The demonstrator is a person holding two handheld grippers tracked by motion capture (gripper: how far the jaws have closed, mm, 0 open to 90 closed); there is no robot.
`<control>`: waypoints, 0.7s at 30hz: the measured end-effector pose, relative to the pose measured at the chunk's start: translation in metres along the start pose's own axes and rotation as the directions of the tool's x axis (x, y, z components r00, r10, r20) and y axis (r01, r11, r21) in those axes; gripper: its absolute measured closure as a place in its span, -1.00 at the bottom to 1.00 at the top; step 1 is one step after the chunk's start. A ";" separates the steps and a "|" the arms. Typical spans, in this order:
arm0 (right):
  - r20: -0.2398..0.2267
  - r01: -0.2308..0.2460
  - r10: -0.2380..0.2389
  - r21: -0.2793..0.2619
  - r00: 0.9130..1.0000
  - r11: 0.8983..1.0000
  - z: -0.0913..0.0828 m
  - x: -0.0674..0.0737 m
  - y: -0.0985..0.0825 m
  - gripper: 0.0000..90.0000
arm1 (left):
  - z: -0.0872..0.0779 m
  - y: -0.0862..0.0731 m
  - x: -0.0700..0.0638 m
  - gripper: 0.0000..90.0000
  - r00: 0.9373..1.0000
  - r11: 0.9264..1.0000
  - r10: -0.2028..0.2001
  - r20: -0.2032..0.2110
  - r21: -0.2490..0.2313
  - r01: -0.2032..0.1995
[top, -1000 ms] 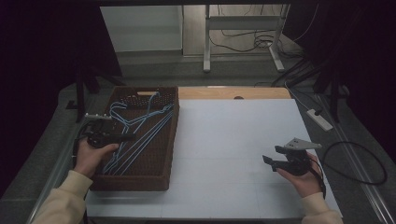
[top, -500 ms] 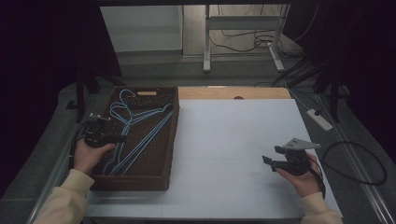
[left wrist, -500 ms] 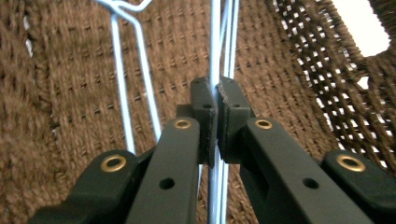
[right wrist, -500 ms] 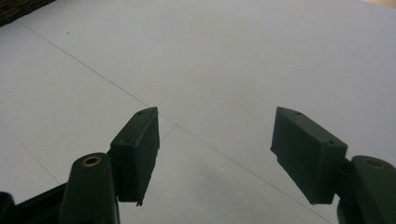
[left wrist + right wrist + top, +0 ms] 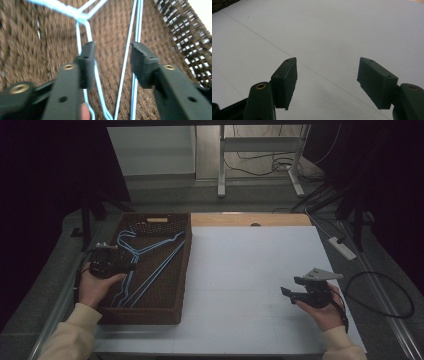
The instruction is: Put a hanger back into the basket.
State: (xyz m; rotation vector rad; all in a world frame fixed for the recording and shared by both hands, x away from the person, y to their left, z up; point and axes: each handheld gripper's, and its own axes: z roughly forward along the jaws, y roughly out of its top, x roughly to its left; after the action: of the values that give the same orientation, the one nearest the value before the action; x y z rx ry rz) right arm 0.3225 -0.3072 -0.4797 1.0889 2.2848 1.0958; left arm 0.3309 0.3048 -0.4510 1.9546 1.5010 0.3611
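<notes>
At the left of the high view a dark brown woven basket (image 5: 150,312) sits on the white table (image 5: 250,270), and the light blue wire hangers (image 5: 150,265) lie flat on its floor, their hooks toward the far end. The left gripper (image 5: 131,266) hangs over the left rim of that basket, nosing in toward the wires. In the left gripper view its jaws have just been opening and now stand about half apart over the weave; several hanger wires (image 5: 124,65) run up through the gap between them, but neither pad presses on any wire, so nothing is held.

The right gripper (image 5: 287,292) rests low at the lower right of the high view, well apart from the basket, jaws spread wide over bare table (image 5: 324,32) with nothing between them.

To my eye the step in hand is taking a grip on a hanger. To do it well, I would pick a single wire rather than the bundle, since the hangers overlap and would probably come up tangled. The neck where the wires meet (image 5: 83,18), in the upper middle of the left gripper view, looks the surest place to bite. The jaw tips should settle down to the basket floor before closing, and the lift should come straight up to clear the rim.
</notes>
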 end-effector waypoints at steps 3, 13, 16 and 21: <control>0.000 0.001 -0.001 0.001 1.000 1.000 0.000 0.000 0.000 -0.27 | -0.012 0.001 -0.010 0.00 0.998 0.996 0.052 0.031 -0.075 -0.050; -0.025 -0.004 0.004 -0.007 1.000 1.000 -0.001 0.003 0.000 -0.28 | -0.043 -0.010 -0.056 -0.20 0.974 0.956 0.183 0.134 -0.255 -0.145; -0.040 -0.011 0.011 -0.012 0.999 1.000 -0.003 0.005 -0.001 -0.28 | -0.044 -0.016 -0.065 -0.21 0.969 0.949 0.194 0.151 -0.279 -0.146; -0.055 -0.020 0.019 -0.019 0.998 1.000 -0.005 0.006 -0.003 -0.29 | -0.046 -0.026 -0.081 -0.22 0.959 0.937 0.222 0.177 -0.312 -0.159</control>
State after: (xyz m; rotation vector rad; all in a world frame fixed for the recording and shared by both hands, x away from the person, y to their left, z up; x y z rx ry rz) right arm 0.3139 -0.3062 -0.4788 1.0885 2.3051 1.1675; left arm 0.2601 0.2473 -0.4197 1.8375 1.0587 0.4216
